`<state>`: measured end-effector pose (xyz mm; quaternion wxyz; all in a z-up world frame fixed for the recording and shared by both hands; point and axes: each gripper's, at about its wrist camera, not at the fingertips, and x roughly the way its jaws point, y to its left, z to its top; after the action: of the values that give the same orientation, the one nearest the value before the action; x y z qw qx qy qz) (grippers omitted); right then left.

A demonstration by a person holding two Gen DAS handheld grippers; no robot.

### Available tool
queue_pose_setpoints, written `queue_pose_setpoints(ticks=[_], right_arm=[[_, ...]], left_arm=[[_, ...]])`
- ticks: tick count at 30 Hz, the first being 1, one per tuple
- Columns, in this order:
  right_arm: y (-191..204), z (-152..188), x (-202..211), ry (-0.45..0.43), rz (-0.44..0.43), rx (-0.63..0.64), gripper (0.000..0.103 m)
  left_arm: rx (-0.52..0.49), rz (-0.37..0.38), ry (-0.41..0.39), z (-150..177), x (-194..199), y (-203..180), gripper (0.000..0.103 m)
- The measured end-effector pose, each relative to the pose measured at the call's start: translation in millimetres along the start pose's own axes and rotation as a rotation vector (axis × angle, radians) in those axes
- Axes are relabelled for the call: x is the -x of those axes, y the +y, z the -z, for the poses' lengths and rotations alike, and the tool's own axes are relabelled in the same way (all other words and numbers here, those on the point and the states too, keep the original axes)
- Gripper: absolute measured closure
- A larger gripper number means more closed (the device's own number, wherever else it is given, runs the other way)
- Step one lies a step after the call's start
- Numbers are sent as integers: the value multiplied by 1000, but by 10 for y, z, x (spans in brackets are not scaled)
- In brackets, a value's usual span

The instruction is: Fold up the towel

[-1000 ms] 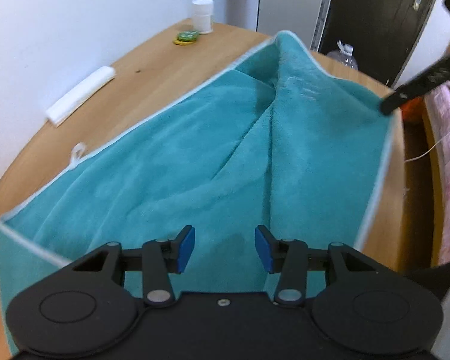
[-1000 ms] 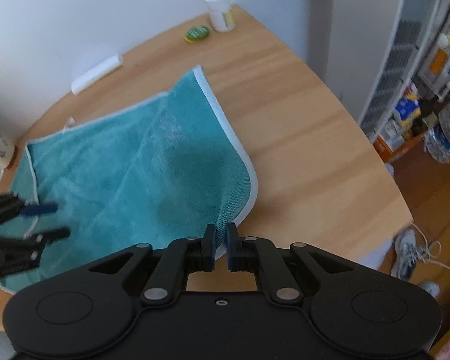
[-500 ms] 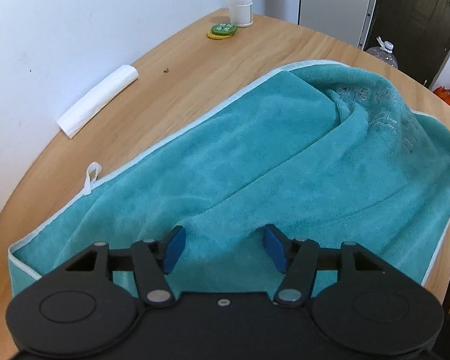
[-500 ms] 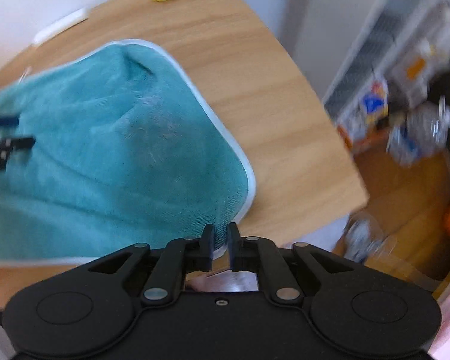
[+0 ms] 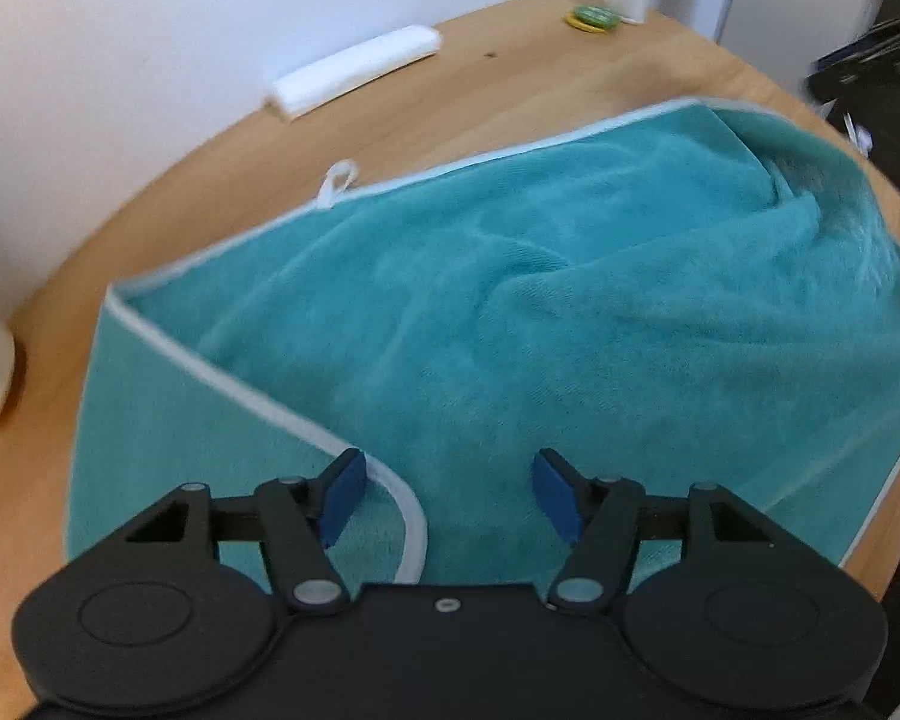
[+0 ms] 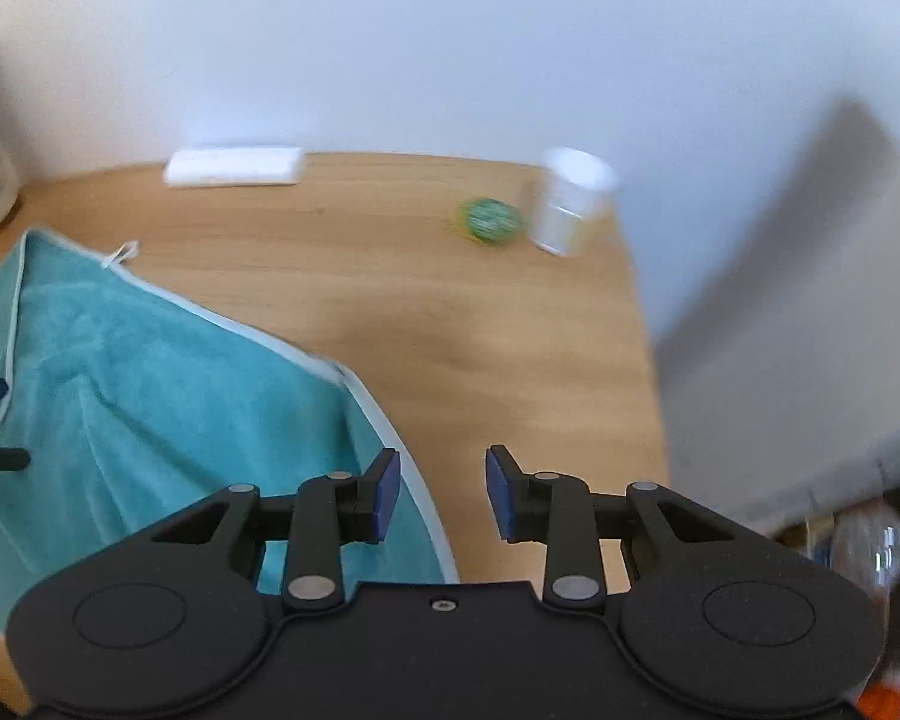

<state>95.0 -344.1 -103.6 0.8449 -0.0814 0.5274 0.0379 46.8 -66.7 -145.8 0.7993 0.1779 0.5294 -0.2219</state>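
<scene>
Teal towel (image 5: 570, 300) rumpled on wooden table (image 6: 450, 312), left gripper (image 5: 447, 495) jaws wide, empty, right gripper (image 6: 443, 495) jaws parted, empty

Towel (image 5: 570, 312): teal terry cloth, soft matt pile, edged in a smooth pale binding, with a white fabric hanging loop (image 5: 337, 180). Table (image 6: 450, 312): light wood, visible grain, smooth satin finish. Left gripper (image 5: 447, 492) and right gripper (image 6: 442, 495): matt black plastic bodies, small bright metal pivot pins, 2 blue matt pads on each. White jar (image 6: 570, 201): smooth plastic by its look. White folded item (image 5: 357, 69): matt, paper or cloth, cannot tell.
</scene>
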Motion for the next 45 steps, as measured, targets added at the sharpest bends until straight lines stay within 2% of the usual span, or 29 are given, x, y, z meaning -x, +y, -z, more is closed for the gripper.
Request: queue_pose_setpoints(ticks=[1,5,8,15,17,19,23,27,30,34,36,39,41,45], right_arm=[[35,-55,-93,2,-3,29,77],[104,-210,-346,60,-51,86,77],[91,-242,-381,76,-95,101,77],[116,-172,-525,144,-116,187,77],[83,-173,-533,133,-158,158,96],[31,-205,-516,118,-175,111,96],[-123,-250,-393,43,-106,72,96],[-421,-254,-298,-1,-36,-8,96],[-604,-205,-322,0,14,-70,96],[-743,-88,-366,41,37,-108,96],[-748,-15,-377,52,47,-112,96],[-691,51,-410,45,106,-58,91],[-718,36,-367,17,125,-44,89],[-745,-89,-210,-59,96,-51,89]], left_arm=[[5,-4,1,0,0,-1,37],[34,-20,27,-37,-12,-12,37],[46,-30,43,-53,-13,-19,36],[48,-40,50,-47,4,-47,36],[47,-43,52,-46,3,-56,36],[40,-48,56,-52,1,-71,36],[-3,-64,71,-89,-7,-134,36],[29,-55,94,-112,-21,-126,36],[41,-56,96,-107,-19,-148,35],[47,-76,103,-109,0,-204,35],[46,-85,107,-113,9,-235,34],[38,-100,109,-111,20,-266,29],[48,-103,117,-116,16,-254,27],[52,-111,128,-126,30,-287,28]])
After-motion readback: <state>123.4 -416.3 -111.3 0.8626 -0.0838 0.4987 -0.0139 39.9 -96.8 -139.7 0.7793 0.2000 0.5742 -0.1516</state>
